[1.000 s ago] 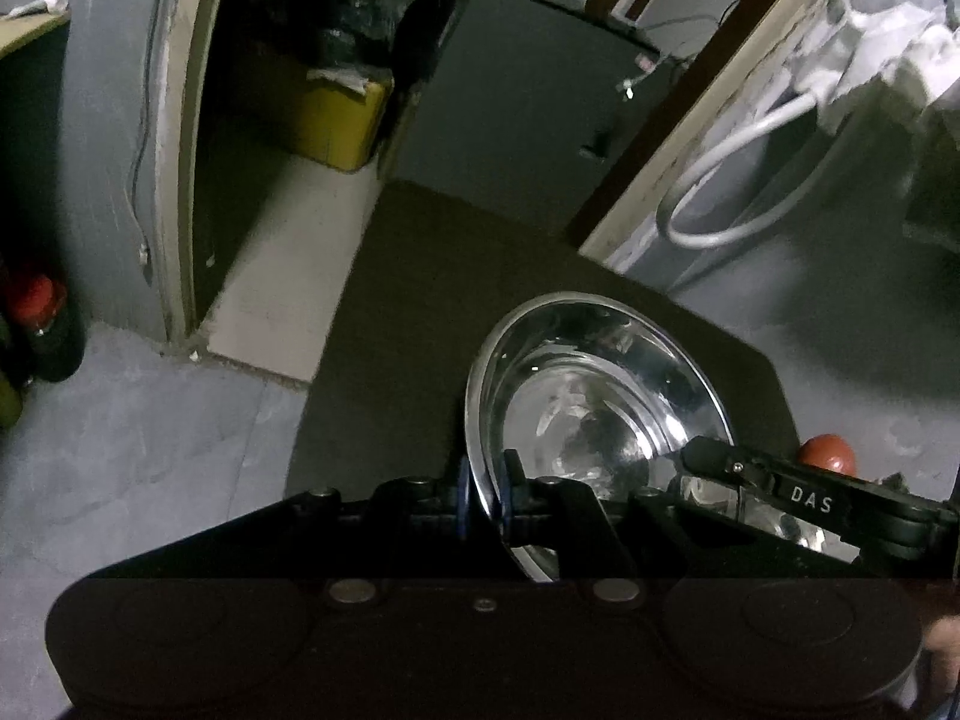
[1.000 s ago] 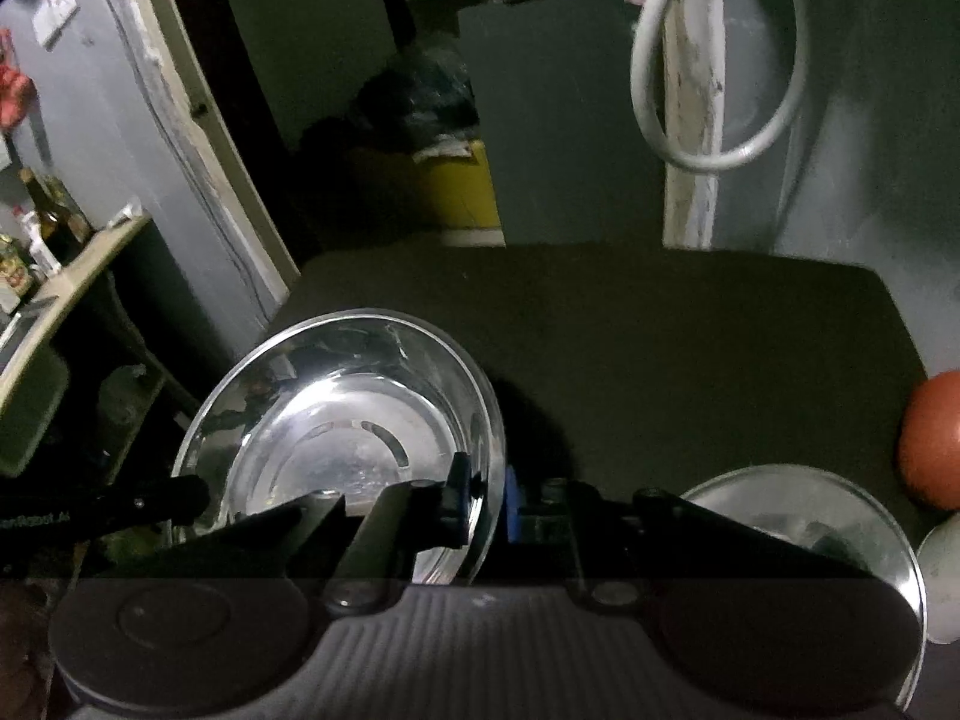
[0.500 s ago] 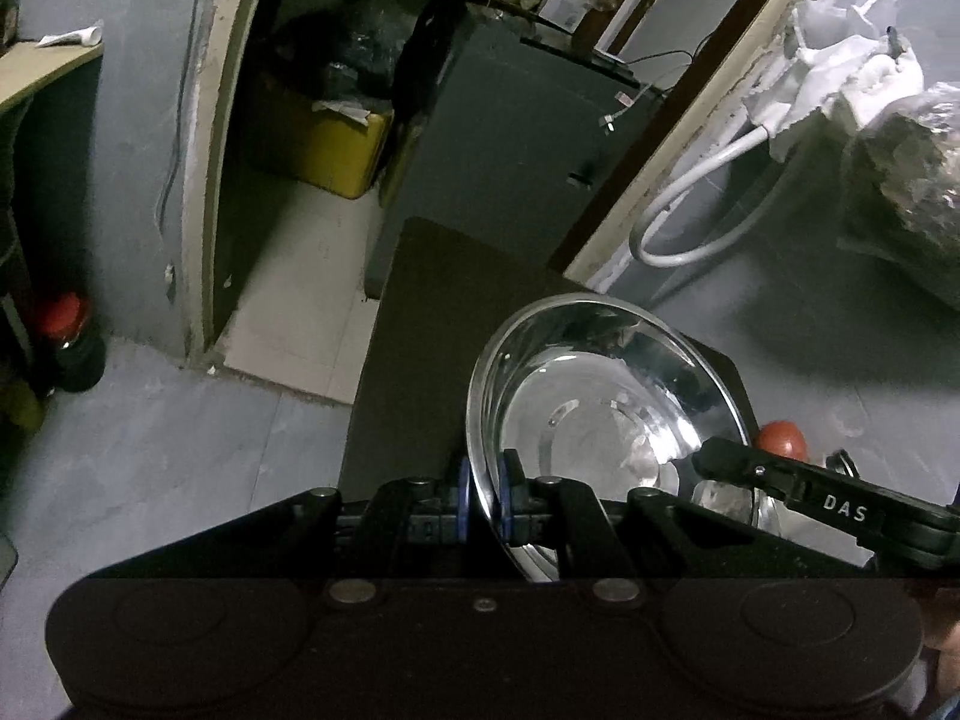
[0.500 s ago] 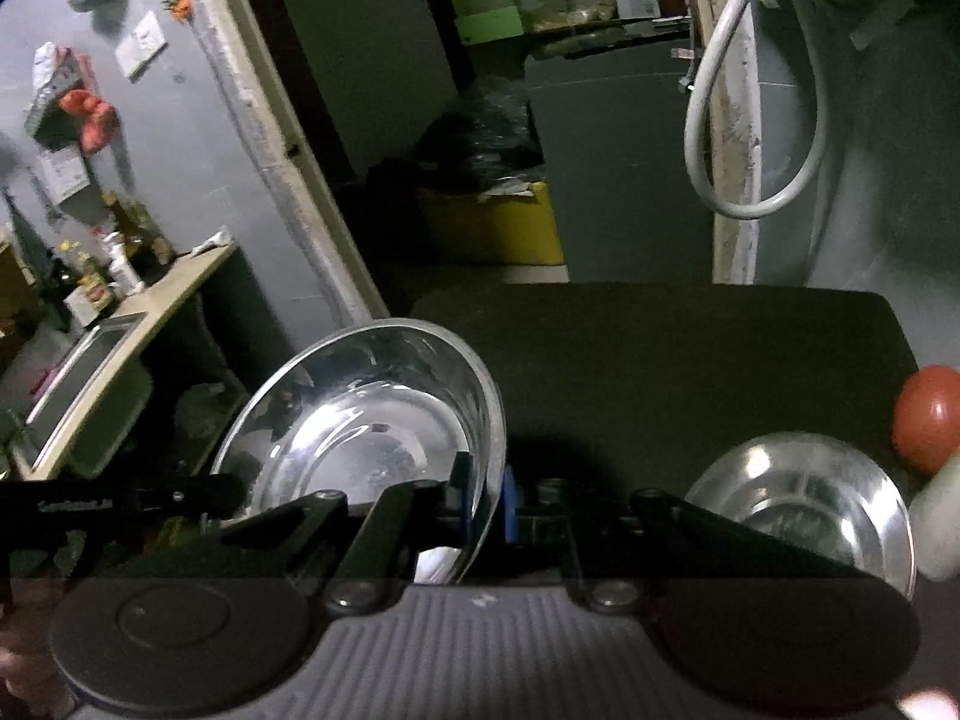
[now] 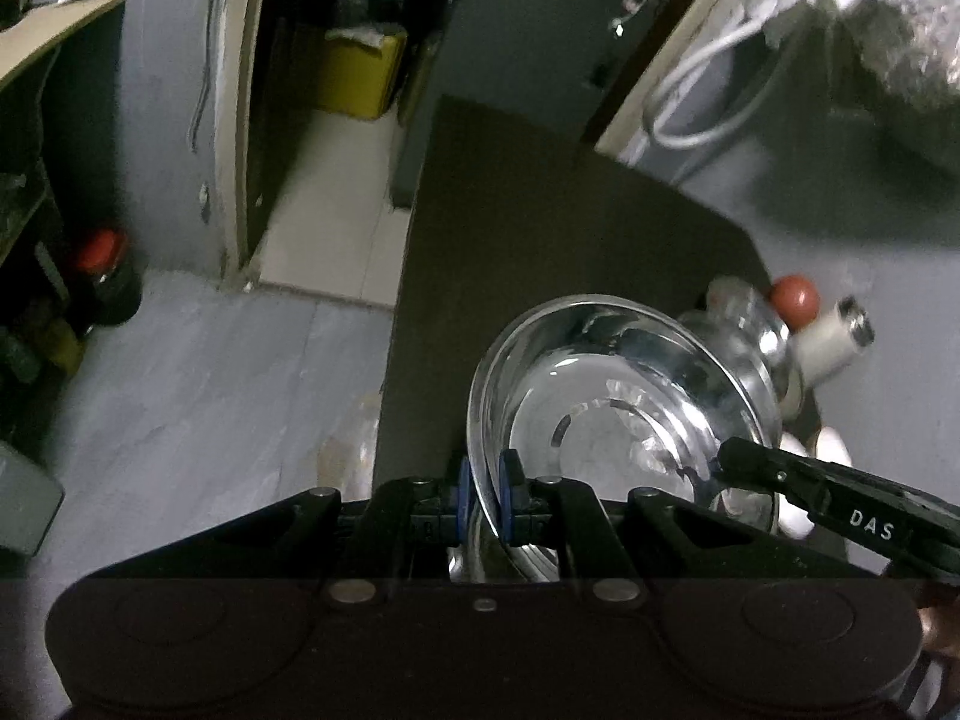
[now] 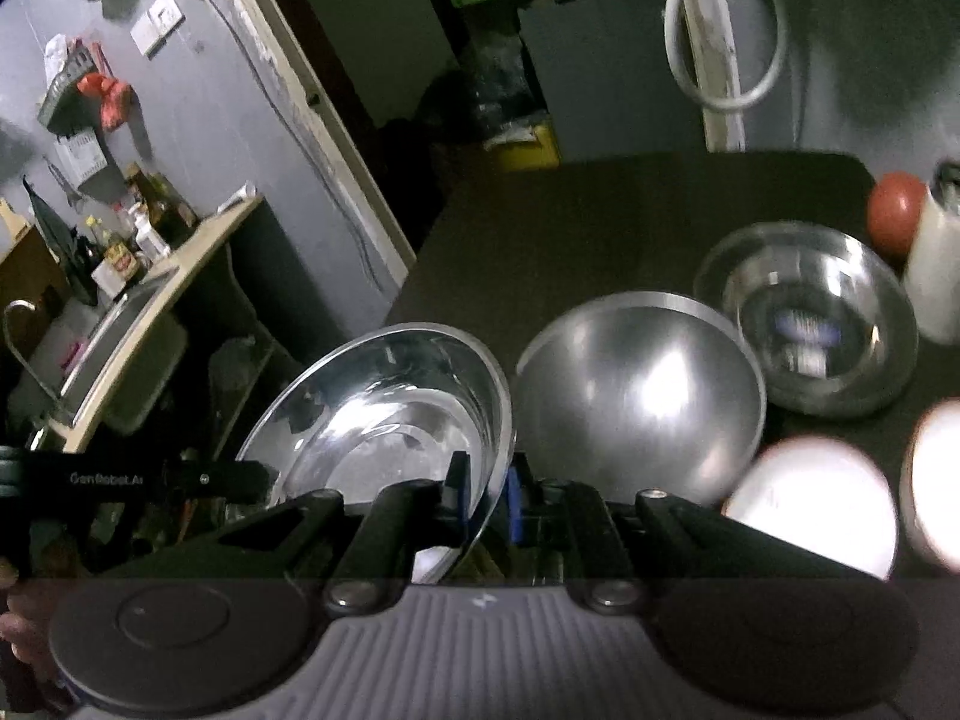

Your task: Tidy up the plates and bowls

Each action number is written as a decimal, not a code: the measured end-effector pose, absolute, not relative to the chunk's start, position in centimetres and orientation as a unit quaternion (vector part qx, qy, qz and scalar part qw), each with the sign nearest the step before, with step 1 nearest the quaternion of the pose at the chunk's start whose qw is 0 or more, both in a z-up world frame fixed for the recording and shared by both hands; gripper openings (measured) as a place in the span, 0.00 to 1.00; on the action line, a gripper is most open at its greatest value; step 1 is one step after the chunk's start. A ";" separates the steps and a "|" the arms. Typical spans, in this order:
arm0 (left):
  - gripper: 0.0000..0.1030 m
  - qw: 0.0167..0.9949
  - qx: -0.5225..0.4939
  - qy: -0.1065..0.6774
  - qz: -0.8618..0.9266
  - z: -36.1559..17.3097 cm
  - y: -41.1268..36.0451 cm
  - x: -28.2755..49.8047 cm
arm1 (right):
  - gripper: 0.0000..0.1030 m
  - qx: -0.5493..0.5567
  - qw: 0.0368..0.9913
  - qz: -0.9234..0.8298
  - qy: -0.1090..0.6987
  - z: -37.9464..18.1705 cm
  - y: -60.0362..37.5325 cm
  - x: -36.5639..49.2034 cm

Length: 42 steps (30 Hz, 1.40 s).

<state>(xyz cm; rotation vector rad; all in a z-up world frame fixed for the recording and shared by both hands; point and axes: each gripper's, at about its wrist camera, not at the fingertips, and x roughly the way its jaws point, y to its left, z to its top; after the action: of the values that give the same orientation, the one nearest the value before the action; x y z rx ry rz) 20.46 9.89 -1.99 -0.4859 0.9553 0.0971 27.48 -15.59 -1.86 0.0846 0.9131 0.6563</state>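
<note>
Black linkage grippers, blue-padded fingers (image 5: 462,495), "DAS" lettering.

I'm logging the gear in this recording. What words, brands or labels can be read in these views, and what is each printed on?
"DAS": white letters on the right gripper, seen in the left wrist view.
"GenRobot.AI": faint and blurred, a probable reading, on the left gripper, seen in the right wrist view.
Labels on the bottles on the counter: too small to read.
The steel bowl held by both grippers carries no text.
</note>
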 end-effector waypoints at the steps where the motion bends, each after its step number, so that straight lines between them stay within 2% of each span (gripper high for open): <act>1: 0.10 0.856 -0.230 0.461 0.048 -2.4 9.8 20.1 | 0.15 0.041 0.844 0.310 0.436 -2.2 -15.7 26.8; 18: 0.10 0.850 -0.163 0.498 0.049 -3.4 7.8 20.1 | 0.18 -0.010 0.843 0.280 0.459 -4.3 -14.8 23.3; 33: 0.13 0.845 -0.137 0.515 0.044 -4.5 6.9 21.2 | 0.34 -0.080 0.857 0.270 0.432 -4.2 -13.0 21.7; 37: 0.17 0.847 -0.130 0.513 0.048 -4.4 6.7 21.2 | 0.39 -0.087 0.860 0.264 0.428 -4.2 -12.9 21.5; 40: 0.29 0.848 -0.126 0.512 0.053 -4.2 6.7 21.3 | 0.43 -0.084 0.861 0.261 0.430 -4.4 -13.2 21.6; 42: 0.37 0.850 -0.125 0.508 0.057 -4.0 6.7 21.2 | 0.50 -0.081 0.861 0.258 0.431 -4.5 -13.5 21.7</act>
<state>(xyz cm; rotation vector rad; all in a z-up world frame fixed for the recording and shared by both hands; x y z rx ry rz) 21.22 6.68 -3.96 -0.2628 1.0705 0.1205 21.69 -13.53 -4.54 -0.1690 0.9042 0.5408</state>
